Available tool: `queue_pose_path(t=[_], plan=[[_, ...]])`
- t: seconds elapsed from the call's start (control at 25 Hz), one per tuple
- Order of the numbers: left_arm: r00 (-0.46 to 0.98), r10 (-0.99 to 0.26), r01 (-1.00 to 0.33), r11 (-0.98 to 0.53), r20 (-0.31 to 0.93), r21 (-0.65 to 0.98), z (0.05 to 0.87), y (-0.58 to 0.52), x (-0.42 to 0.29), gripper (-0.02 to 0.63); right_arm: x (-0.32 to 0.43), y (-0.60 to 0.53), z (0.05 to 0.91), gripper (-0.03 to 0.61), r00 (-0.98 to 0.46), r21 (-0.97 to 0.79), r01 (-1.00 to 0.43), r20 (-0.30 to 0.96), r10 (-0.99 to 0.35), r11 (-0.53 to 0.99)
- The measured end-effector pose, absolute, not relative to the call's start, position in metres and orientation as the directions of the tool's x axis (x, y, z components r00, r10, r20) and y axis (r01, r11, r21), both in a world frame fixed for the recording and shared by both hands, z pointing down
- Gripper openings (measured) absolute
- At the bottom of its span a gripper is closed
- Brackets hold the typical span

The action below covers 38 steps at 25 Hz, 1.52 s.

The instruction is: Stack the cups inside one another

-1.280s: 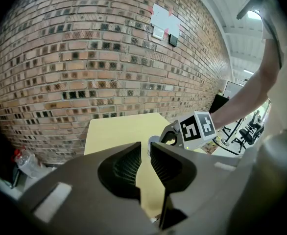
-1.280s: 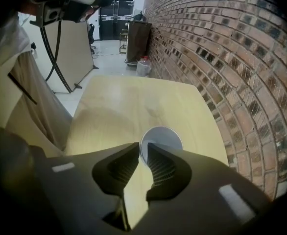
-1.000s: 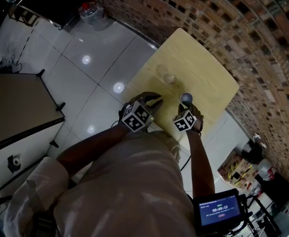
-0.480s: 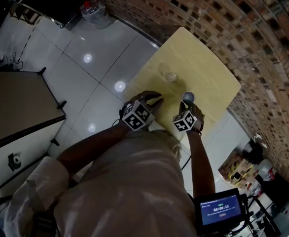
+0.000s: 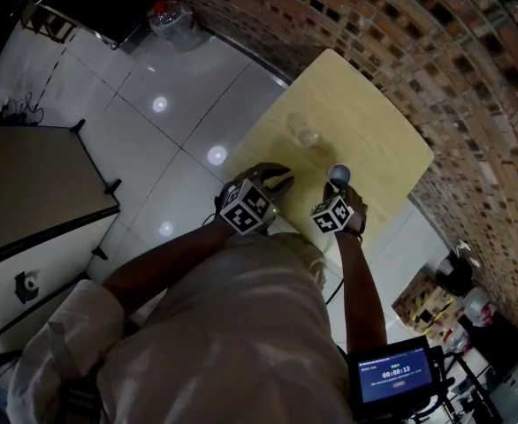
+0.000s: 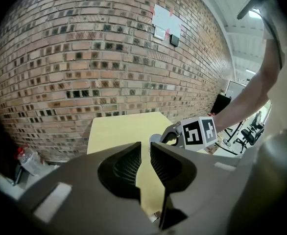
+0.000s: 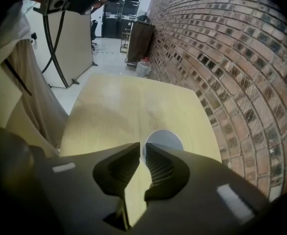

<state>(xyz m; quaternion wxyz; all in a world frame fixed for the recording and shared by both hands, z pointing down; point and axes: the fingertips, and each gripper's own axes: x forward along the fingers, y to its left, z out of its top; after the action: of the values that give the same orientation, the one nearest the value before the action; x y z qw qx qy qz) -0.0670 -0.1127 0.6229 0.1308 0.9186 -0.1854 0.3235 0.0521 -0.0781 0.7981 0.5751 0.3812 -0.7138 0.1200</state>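
Note:
A grey cup (image 5: pixel 338 175) stands mouth up near the front of the pale yellow table (image 5: pixel 365 122). My right gripper (image 5: pixel 337 189) is shut on its rim. In the right gripper view the pads pinch the near wall of the cup (image 7: pixel 164 139), one jaw inside and one outside, at the gripper's (image 7: pixel 142 149) tips. A clear cup (image 5: pixel 308 137) stands alone further back on the table. My left gripper (image 5: pixel 281 177) hovers at the table's front left. Its jaws (image 6: pixel 146 151) stand a little apart with only table showing between them. The right gripper (image 6: pixel 175 133) and grey cup (image 6: pixel 155 139) lie just beyond them.
A brick wall (image 5: pixel 471 87) runs along the table's far and right sides. Tiled floor (image 5: pixel 153 104) lies to the left, with a water jug (image 5: pixel 172 18) by the wall and a grey cabinet (image 5: pixel 29 193). A screen device (image 5: pixel 393 378) hangs at the person's right.
The grey cup in my right gripper now shows its open mouth to the head view more plainly. Both grippers have stayed where they were.

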Motion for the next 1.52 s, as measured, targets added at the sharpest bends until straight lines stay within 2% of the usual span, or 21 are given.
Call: queue_pose_path(t=[0.16, 0.32, 0.52, 0.68, 0.88, 1.16, 1.28, 1.52], plan=[[0.718, -0.26, -0.429, -0.896, 0.646, 0.116, 0.623, -0.111, -0.069, 0.08, 0.057, -0.075, 0.795, 0.044, -0.036, 0.28, -0.692, 0.907, -0.419, 0.665], [0.722, -0.279, -0.434, -0.895, 0.633, 0.101, 0.616, -0.113, -0.073, 0.078, 0.059, -0.073, 0.767, 0.046, -0.05, 0.289, -0.756, 0.87, -0.491, 0.588], [0.736, -0.288, -0.43, -0.898, 0.612, 0.095, 0.609, -0.115, -0.072, 0.078, 0.068, -0.06, 0.716, 0.078, -0.122, 0.211, -0.874, 0.777, -0.618, 0.438], [0.757, -0.297, -0.424, -0.901, 0.581, 0.091, 0.597, -0.117, -0.069, 0.078, 0.08, -0.051, 0.672, 0.081, -0.126, 0.172, -0.931, 0.674, -0.728, 0.321], [0.781, -0.309, -0.424, -0.9, 0.542, 0.098, 0.584, -0.119, -0.064, 0.078, 0.101, -0.045, 0.617, 0.081, -0.084, 0.151, -0.969, 0.544, -0.835, 0.196], [0.805, -0.332, -0.437, -0.893, 0.492, 0.112, 0.562, -0.123, -0.063, 0.077, 0.121, -0.04, 0.557, 0.081, -0.042, 0.119, -0.988, 0.397, -0.917, 0.097], [0.813, -0.364, -0.458, -0.882, 0.455, 0.11, 0.548, -0.128, -0.068, 0.056, 0.129, -0.038, 0.54, 0.081, -0.018, 0.12, -0.991, 0.36, -0.933, 0.066], [0.814, -0.399, -0.486, -0.866, 0.423, 0.117, 0.531, -0.132, -0.078, 0.054, 0.143, -0.024, 0.515, 0.081, 0.047, 0.159, -0.987, 0.298, -0.953, 0.0]])
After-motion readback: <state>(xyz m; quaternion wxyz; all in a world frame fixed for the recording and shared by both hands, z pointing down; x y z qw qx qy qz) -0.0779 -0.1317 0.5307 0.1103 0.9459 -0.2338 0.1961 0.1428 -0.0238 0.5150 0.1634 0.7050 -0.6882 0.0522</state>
